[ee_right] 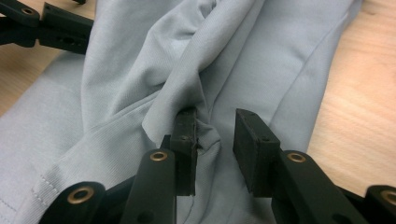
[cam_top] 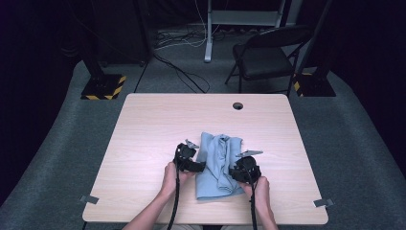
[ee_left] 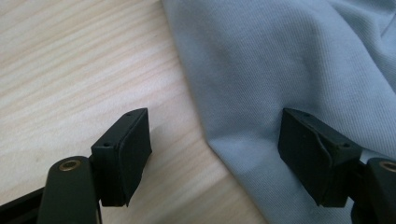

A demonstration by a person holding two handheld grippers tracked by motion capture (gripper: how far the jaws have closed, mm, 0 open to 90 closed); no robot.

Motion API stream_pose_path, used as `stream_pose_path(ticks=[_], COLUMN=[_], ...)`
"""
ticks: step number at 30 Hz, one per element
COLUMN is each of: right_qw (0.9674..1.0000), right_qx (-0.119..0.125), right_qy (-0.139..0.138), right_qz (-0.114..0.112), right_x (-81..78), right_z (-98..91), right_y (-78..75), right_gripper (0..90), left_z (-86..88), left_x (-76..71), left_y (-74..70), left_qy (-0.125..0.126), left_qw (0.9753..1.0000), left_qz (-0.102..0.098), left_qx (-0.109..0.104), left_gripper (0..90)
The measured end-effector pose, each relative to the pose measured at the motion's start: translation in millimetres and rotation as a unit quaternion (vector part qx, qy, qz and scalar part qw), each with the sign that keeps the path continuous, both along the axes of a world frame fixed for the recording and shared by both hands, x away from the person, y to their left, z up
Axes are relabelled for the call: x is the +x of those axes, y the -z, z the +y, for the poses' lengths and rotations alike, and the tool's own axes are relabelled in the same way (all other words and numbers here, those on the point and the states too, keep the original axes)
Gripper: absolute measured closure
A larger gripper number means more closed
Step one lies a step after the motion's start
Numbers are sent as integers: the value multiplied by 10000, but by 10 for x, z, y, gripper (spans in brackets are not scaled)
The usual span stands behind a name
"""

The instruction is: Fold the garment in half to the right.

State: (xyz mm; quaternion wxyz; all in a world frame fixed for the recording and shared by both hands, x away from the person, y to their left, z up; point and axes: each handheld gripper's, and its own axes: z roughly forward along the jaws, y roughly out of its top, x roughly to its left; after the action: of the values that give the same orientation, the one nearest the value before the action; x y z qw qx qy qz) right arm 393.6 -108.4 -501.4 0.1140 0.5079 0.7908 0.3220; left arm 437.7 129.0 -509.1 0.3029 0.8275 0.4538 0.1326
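One blue cloth (cam_top: 219, 165), one table (cam_top: 153, 124), one chair (cam_top: 268, 50), two grippers.

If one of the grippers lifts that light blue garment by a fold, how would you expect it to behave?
The garment would probably droop rather than hold shape: it lies in soft folds. It looks thin and light, so the right gripper may raise one layer. Pushed, it would likely bunch on the table.

Beyond the table's (cam_top: 143, 124) far edge, a black folding chair (cam_top: 268, 52) stands on grey carpet (cam_top: 72, 124), with loose cables (cam_top: 182, 72) nearby.
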Motion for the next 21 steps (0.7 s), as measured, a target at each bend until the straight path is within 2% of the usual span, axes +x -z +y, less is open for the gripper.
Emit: stream_pose_path(ticks=[2, 5, 7, 9, 11, 13, 15, 17, 18, 19, 21], right_qw=[10000, 9999, 9999, 9998, 9993, 9986, 9973, 9945, 9932, 9930, 9912], right_qx=[-25, -118, -55, -21, -137, -232, -449, -861, -1036, -1108, -1285], right_qy=[4, 39, 50, -51, -165, -273, -305, -315, -287, -240, -76], right_qz=[16, 16, -92, -187, -291, -402, -503, -503, -441, -346, -325], right_x=[-11, -29, -57, -107, -142, -127, -73, -1, 40, 72, 103], right_z=[15, -11, -49, -32, 53, 144, 245, 324, 327, 303, 215], right_y=[2, -36, -108, -204, -288, -340, -345, -287, -244, -207, -156], right_gripper=[689, 603, 567, 526, 469, 468, 507, 567, 590, 615, 641], left_z=[26, 58, 65, 64, 65, 67, 68, 72, 78, 83, 90], left_x=[-22, -33, -26, -20, -15, -17, -17, -13, -10, -8, -3], left_y=[6, 10, 13, 16, 16, 17, 17, 20, 22, 24, 25], left_qy=[-19, -33, -49, -67, -67, -80, -74, -75, -75, -90, -100], left_qw=[10000, 10000, 10000, 10000, 10000, 9999, 10000, 10000, 9999, 9999, 9999], left_qz=[-15, -34, -45, -48, -42, -42, -44, -51, -58, -64, -71], left_qx=[-30, -42, -47, -50, -42, -47, -43, -36, -37, -42, -46], left_gripper=[249, 248, 247, 236, 228, 224, 223, 214, 211, 209, 206])
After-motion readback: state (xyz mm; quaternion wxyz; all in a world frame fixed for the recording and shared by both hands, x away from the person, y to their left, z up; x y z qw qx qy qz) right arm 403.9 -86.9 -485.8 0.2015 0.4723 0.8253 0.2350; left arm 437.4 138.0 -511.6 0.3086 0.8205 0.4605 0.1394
